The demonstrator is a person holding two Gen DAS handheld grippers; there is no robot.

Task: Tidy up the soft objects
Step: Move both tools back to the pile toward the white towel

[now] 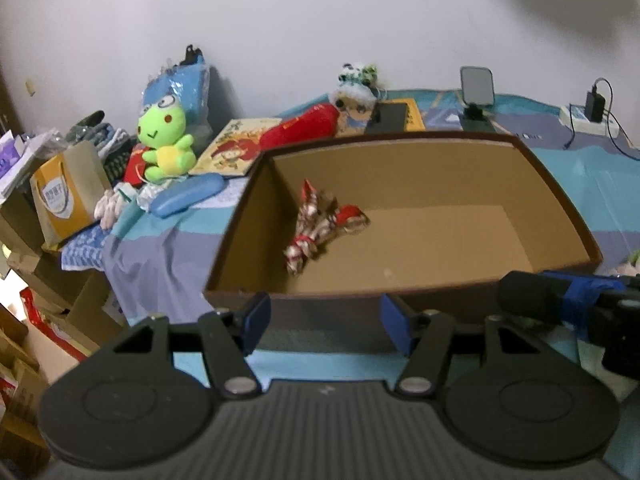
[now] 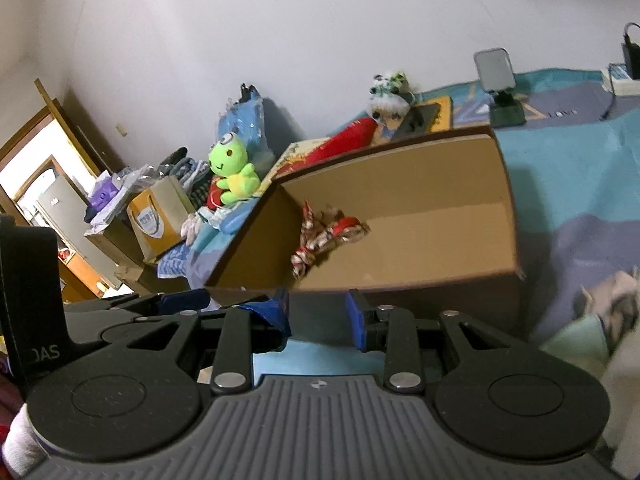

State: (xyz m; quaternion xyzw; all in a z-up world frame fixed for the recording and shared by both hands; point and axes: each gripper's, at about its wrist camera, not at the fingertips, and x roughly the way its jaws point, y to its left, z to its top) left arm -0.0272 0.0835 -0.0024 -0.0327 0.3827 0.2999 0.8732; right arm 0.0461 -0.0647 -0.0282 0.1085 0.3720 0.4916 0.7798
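Observation:
An open brown cardboard box [image 1: 400, 184] stands on the bed just beyond both grippers. A red-and-white knotted rope toy [image 1: 320, 224] lies inside it, against its left wall, and shows in the right wrist view as well [image 2: 320, 236]. My left gripper [image 1: 325, 318] hovers at the box's near rim, open, with nothing between its blue pads. My right gripper [image 2: 318, 316] sits beside it at the same rim, its pads apart and empty. A green frog plush [image 1: 164, 140] sits left of the box. A red plush [image 1: 304, 128] and a small doll plush [image 1: 356, 92] lie behind it.
A yellow paper bag [image 1: 64, 200], a blue case [image 1: 184, 198] and a picture book [image 1: 236, 148] crowd the bed's left end. A phone on a stand [image 1: 476, 88] and a power strip [image 1: 588, 118] sit at the back right. A pale soft thing [image 2: 616, 292] lies right of the box.

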